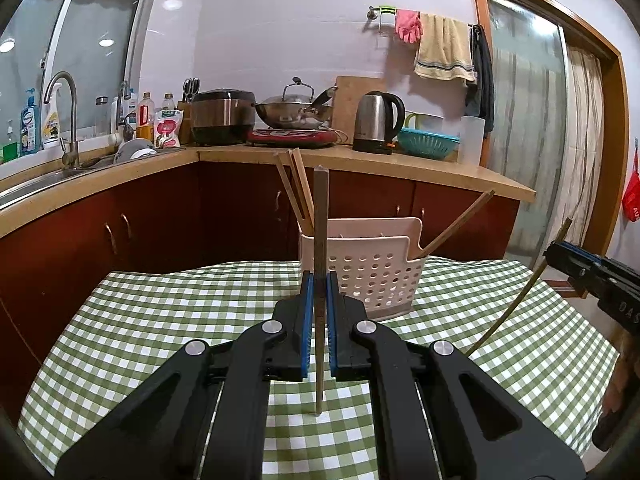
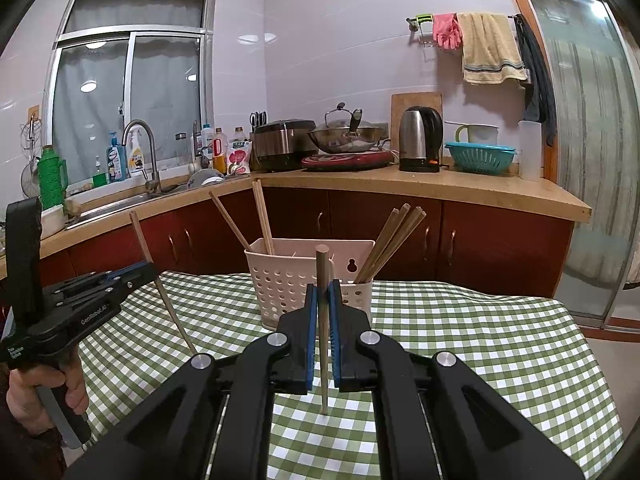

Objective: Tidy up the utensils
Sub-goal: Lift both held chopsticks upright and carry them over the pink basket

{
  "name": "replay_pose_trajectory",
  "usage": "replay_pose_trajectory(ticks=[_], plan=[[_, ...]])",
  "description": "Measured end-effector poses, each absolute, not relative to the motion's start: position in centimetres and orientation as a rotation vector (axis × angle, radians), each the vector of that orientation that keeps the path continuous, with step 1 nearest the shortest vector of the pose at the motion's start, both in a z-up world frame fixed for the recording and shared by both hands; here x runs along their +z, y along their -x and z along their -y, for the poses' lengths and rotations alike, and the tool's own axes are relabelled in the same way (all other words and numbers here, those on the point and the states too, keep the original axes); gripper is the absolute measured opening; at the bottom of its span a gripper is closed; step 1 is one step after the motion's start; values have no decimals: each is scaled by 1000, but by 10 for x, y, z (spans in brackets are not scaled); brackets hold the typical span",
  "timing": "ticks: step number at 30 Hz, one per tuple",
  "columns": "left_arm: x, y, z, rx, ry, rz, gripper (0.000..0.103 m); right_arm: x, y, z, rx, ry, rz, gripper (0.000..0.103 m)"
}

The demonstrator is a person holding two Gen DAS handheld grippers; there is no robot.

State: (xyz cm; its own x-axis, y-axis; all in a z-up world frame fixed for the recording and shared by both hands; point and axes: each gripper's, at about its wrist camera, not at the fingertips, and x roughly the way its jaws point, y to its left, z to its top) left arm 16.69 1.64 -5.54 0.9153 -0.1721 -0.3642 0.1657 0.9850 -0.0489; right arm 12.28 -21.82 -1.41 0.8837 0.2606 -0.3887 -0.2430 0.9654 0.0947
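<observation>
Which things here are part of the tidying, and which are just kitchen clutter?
In the job: left gripper and right gripper, each clamping a chopstick; pink holder basket; chopsticks already inside.

Just about: kettle, wok, teal colander, towel.

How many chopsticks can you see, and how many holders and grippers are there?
Chopsticks in the holder: 7, three at its left end and four at its right end
Chopsticks held: 2, in the left hand-held gripper and the right hand-held gripper
Pink holder: 1
Hand-held grippers: 2
Total: 12

left wrist: faces holder (image 1: 362, 276) | right wrist: same holder, rightward
</observation>
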Motion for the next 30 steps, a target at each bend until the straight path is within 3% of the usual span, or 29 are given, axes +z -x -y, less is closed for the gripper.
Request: replay_pose_trajectory(ticks=[10, 21, 30], plan=[[-44, -162, -15, -190, 31, -353, 7, -4, -122, 221, 261, -55, -385, 7], [34, -167, -7, -262, 54, -175, 7, 61, -134, 226, 298, -70, -210, 7], [79, -215, 16, -268, 40, -56, 7, 94, -185, 222, 303, -62, -110, 7]])
